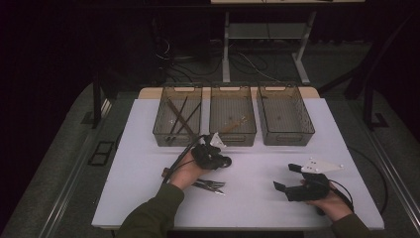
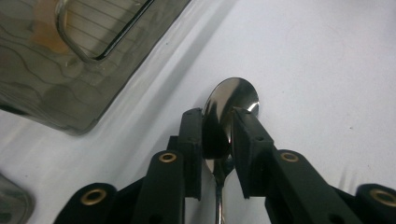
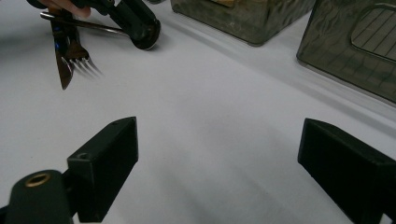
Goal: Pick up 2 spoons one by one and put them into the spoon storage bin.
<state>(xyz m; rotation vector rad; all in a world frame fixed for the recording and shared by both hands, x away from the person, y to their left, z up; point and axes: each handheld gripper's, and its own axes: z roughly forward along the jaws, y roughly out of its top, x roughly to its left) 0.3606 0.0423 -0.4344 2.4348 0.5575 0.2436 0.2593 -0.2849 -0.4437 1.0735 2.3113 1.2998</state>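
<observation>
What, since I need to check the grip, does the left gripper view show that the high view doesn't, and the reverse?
Left gripper view: the left gripper's pads pressed on a spoon at its bowl.
High view: three bins in a row, loose cutlery by the left forearm, and the right gripper open above the table.
Both: the white table and one bin's front wall.

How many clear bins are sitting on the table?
3, in a row along the far edge: the left bin with sticks, the middle bin, and the right bin.
</observation>
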